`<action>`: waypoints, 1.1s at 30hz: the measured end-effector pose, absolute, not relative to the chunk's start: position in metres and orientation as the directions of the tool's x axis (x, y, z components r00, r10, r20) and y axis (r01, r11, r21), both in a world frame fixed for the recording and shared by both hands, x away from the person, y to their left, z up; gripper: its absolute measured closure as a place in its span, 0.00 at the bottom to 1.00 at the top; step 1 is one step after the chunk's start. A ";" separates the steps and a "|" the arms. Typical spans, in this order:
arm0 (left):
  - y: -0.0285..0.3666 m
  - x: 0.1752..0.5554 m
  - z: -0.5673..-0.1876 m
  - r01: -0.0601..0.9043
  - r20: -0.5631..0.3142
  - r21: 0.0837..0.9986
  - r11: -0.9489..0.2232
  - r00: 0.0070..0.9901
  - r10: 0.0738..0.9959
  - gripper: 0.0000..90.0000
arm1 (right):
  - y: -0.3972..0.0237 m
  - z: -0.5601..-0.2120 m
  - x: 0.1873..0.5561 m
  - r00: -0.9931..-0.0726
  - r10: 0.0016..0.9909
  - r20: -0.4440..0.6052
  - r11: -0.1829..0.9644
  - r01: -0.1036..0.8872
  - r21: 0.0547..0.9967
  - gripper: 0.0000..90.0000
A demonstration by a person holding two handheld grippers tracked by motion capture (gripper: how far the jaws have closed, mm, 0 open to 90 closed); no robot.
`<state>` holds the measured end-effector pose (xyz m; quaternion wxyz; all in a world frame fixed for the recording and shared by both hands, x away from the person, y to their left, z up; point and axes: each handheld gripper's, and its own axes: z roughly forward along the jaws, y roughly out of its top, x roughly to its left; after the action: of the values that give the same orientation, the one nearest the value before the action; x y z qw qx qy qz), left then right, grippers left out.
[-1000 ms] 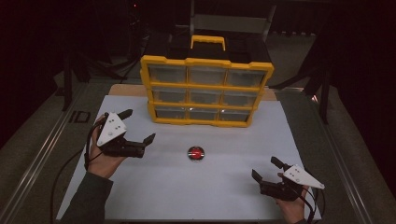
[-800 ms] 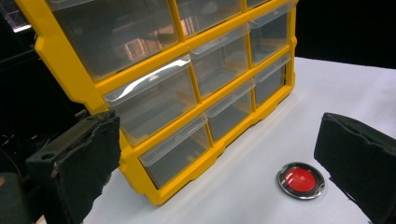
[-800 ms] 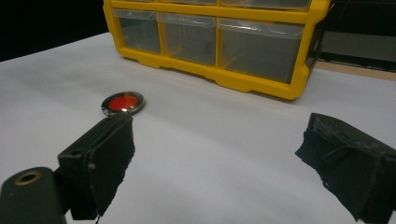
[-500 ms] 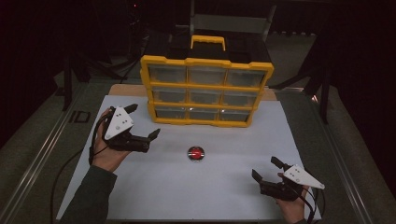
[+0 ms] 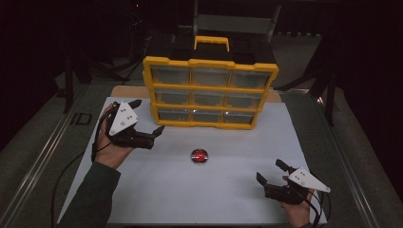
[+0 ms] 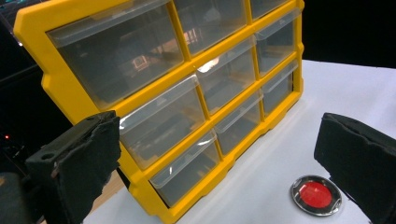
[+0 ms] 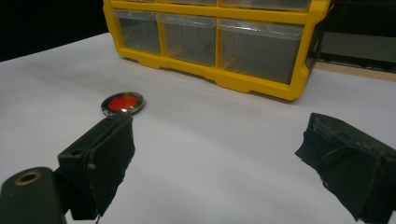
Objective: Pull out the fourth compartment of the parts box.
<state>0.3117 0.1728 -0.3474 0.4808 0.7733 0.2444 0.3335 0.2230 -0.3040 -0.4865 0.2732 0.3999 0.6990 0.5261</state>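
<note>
Red disc [image 5: 199, 156] is lying flat on the white sheet [image 5: 190, 199], face up, roughly mid-table, just in front of the yellow cabinet [image 5: 209, 90]. Disc is round with a metal rim, so no long axis or heading is being shown. It is seen in the left gripper view [image 6: 316, 195] beside the right-hand jaw, and in the right gripper view [image 7: 123, 103] just past the tip of the left-hand jaw. Nothing is touching it.

Cabinet is standing upright behind the disc, three rows of three clear drawers, all shut, carry handle [image 5: 211, 42] on top. Drawer contents cannot be told. No object is lying between the disc and either gripper; bare sheet is all that is seen there.

Left gripper [image 5: 147, 118] is being held off the sheet, near the cabinet's lower left corner, jaws spread wide and pointed toward the cabinet front and disc, nothing between them. It is being gripped from below by the left hand [image 5: 111, 149], the forearm in a dark sleeve [image 5: 92, 199] coming up from the bottom edge.

Right gripper [image 5: 271, 172] is being held low at the sheet's near right corner, well apart from the disc, jaws parted and empty, aimed toward the disc and cabinet. The right hand [image 5: 297, 209] is being cut off by the bottom edge.
</note>
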 end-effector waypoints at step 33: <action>0.152 0.332 -0.338 0.033 0.362 0.863 -0.503 0.655 0.664 0.01 | -0.304 -0.486 0.223 -0.532 0.846 0.036 0.127 0.267 0.955 0.10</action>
<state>0.3322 0.1519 -0.3376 0.4471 0.7921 0.2200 0.3526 0.2228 -0.3044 -0.4861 0.2744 0.3983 0.6987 0.5271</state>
